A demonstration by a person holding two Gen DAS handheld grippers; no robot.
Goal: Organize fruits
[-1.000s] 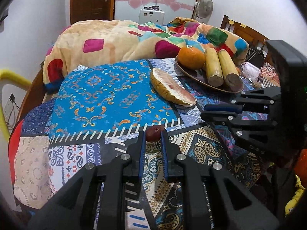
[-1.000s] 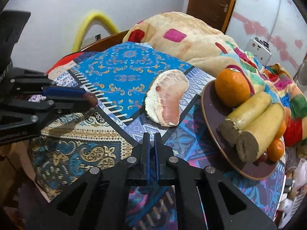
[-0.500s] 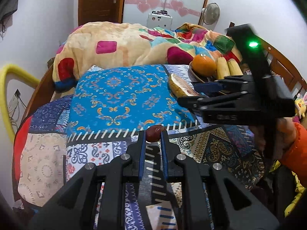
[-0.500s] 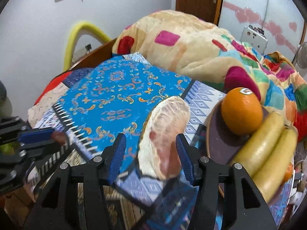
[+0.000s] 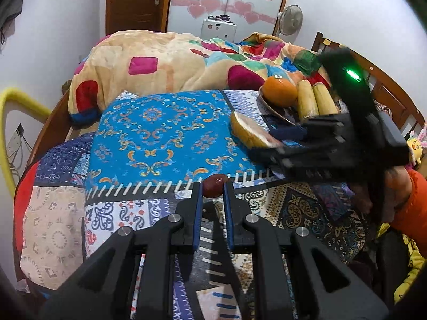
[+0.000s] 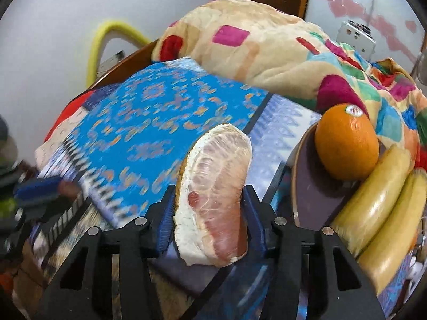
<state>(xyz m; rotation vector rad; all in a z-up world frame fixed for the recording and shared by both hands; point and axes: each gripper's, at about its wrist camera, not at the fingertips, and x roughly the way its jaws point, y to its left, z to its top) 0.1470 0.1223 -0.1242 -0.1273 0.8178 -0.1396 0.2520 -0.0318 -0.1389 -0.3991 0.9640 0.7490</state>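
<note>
My left gripper (image 5: 212, 186) is shut on a small dark red fruit (image 5: 215, 188), held just over the patterned cloth. A peeled pomelo wedge (image 6: 216, 176) lies on the cloth beside a brown plate (image 6: 307, 186). The jaws of my right gripper (image 6: 208, 194) are closing around the wedge, and both blue pads touch its sides. The left wrist view shows the right gripper (image 5: 263, 142) over the wedge (image 5: 245, 133). An orange (image 6: 347, 144) and two pale yellow banana-like fruits (image 6: 379, 205) rest on the plate.
A patchwork cloth with a bright blue panel (image 5: 165, 136) covers the surface. A heaped colourful blanket (image 5: 165, 64) lies behind it. A yellow tube (image 5: 16, 101) arches at the left, and a wooden frame (image 5: 387, 90) stands at the right. An orange sleeve (image 5: 411, 202) holds the right gripper.
The right gripper went from shut to open, moved forward over the cloth, and now straddles the pomelo wedge. The left gripper stayed put with the red fruit.
</note>
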